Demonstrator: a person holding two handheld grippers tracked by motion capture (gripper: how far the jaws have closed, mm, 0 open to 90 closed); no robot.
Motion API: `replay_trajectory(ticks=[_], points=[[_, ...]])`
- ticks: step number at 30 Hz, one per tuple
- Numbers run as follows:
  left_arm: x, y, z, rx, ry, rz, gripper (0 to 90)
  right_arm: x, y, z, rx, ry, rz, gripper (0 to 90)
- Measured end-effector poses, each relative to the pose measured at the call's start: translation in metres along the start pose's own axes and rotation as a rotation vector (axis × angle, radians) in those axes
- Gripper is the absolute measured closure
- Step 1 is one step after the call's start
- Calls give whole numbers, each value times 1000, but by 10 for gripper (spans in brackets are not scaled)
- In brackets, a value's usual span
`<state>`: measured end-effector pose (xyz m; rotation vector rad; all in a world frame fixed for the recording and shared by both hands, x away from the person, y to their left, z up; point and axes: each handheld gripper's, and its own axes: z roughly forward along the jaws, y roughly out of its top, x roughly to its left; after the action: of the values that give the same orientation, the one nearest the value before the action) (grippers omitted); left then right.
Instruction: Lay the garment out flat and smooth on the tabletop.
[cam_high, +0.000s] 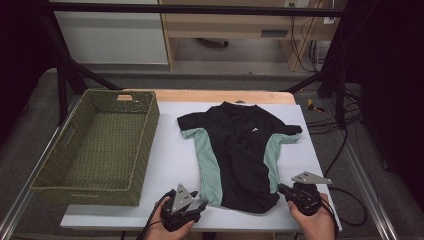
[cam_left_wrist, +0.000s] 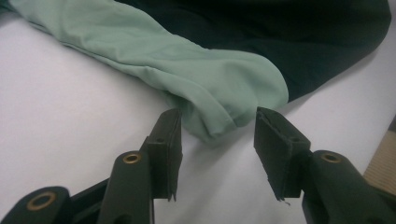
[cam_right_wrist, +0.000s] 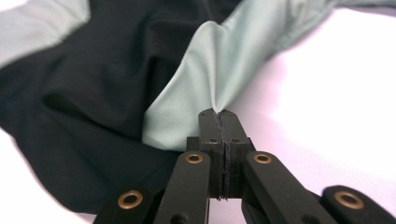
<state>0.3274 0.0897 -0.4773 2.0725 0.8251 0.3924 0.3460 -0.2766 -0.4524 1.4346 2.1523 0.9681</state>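
A black T-shirt with mint-green side panels lies spread on the white table cover, collar away from me. My left gripper sits at the shirt's lower left corner. In the left gripper view its jaws stand open, and the folded green hem corner lies just between the tips, not pinched. My right gripper is at the lower right corner. In the right gripper view it is shut on a pinch of the green panel, which it pulls up into a ridge.
A green woven basket with nothing in it stands on the left of the table, close to the shirt's left sleeve. The wooden table edge runs along the back. Black frame bars and cables stand beyond the right side.
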Motion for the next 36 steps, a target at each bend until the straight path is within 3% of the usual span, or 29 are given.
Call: replay_trajectory(ticks=[3,6,9,14,18,23,27,36], points=[[-1,2,7,8,0,-9,527,-2,-4,2,7,-3,-1,900],[-3,5,11,18,0,-1,531,0,-6,0,-22,12,-26,873],[-4,7,15,27,2,-2,541,1,-6,-4,-65,23,-37,764],[-6,11,17,38,16,13,619,2,-8,-7,-82,47,-61,594],[-3,9,17,46,18,11,709,10,-10,-12,-106,51,-82,520],[0,9,14,34,16,6,777,18,-11,-15,-119,46,-103,481],[1,8,9,28,10,3,797,16,-12,-12,-118,38,-90,473],[14,5,-10,12,15,-43,810,7,-16,-3,-98,27,-52,491]])
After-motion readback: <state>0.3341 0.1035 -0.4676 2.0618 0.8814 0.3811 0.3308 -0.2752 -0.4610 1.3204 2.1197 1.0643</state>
